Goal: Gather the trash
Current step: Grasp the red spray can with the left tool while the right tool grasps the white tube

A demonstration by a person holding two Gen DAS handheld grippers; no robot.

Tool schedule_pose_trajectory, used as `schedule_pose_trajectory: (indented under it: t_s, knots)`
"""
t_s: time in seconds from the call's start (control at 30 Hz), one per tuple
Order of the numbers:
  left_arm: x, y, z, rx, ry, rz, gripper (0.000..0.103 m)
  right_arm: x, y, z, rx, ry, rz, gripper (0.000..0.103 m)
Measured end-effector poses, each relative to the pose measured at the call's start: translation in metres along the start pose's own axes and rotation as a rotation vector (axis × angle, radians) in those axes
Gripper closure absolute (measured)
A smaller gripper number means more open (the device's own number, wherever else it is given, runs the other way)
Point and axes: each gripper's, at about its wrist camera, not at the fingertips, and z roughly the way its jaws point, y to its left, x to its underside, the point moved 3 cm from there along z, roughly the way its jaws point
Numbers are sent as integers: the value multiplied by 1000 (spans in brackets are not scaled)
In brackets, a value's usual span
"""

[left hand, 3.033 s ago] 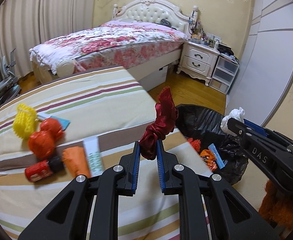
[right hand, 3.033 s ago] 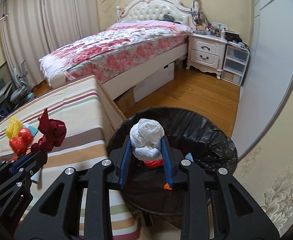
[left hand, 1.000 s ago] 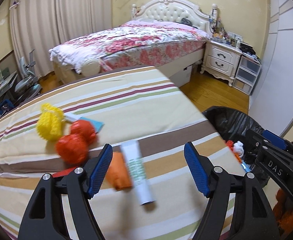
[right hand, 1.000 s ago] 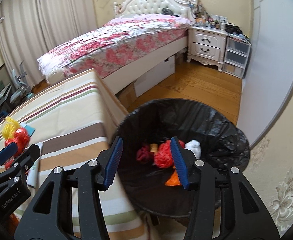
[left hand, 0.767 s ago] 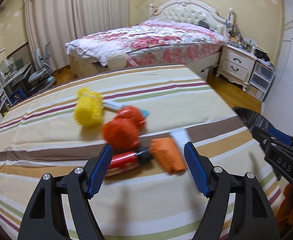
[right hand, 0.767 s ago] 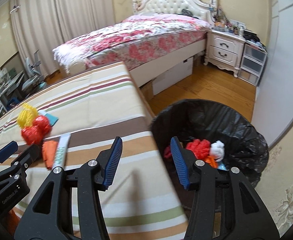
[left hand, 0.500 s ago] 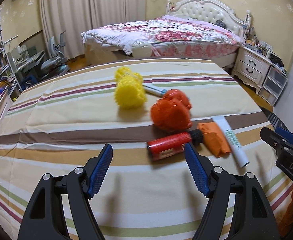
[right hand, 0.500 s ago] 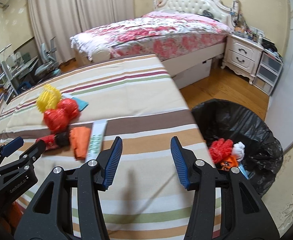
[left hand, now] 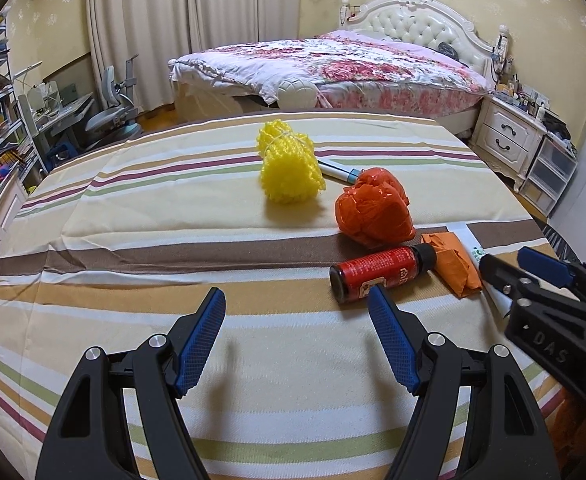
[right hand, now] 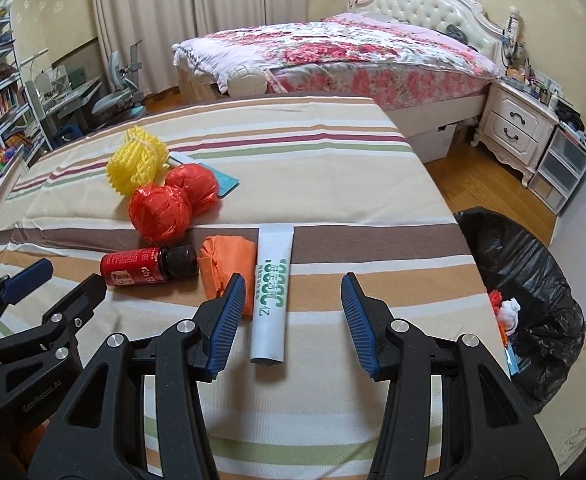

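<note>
On the striped surface [right hand: 333,168], both tongs are empty, the left tongs [left hand: 297,336] spread wide and the right tongs [right hand: 289,316] closing slightly above the white tube [right hand: 273,284], which is best straddled squarely across its width before carrying to the black-lined bin [right hand: 533,280].

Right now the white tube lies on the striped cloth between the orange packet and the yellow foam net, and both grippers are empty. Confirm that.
One thing is off. The white tube lies beside the orange packet, but the yellow foam net sits farther back, beyond the red bags; nothing flanks the tube's other side. The right wrist view shows it. Left gripper and right gripper hold nothing; the right's jaws are closing.
</note>
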Motion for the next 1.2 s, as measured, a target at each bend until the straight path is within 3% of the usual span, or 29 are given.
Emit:
schedule_pose_trajectory:
  t_s: [0.07,0.13,0.33,0.6,0.7,1.2]
  knots:
    - [-2,-2,1,4,-4,9,31,1,1,2,1,6,-4,64]
    - [-4,-5,3,8,-7,19,31,2,1,5,-3,19,-5,77]
    - [-11,-19,13,19,-11,62,31,6,-7,5,-2,28,10,86]
    - [-14,-35,22,69,2,136,32,7,-13,5,-7,21,23,86]
    - [-12,-40,22,88,11,165,46,8,-13,5,-11,21,26,86]
    - [6,-30,7,102,21,133,46,8,-14,5,-10,20,26,86]
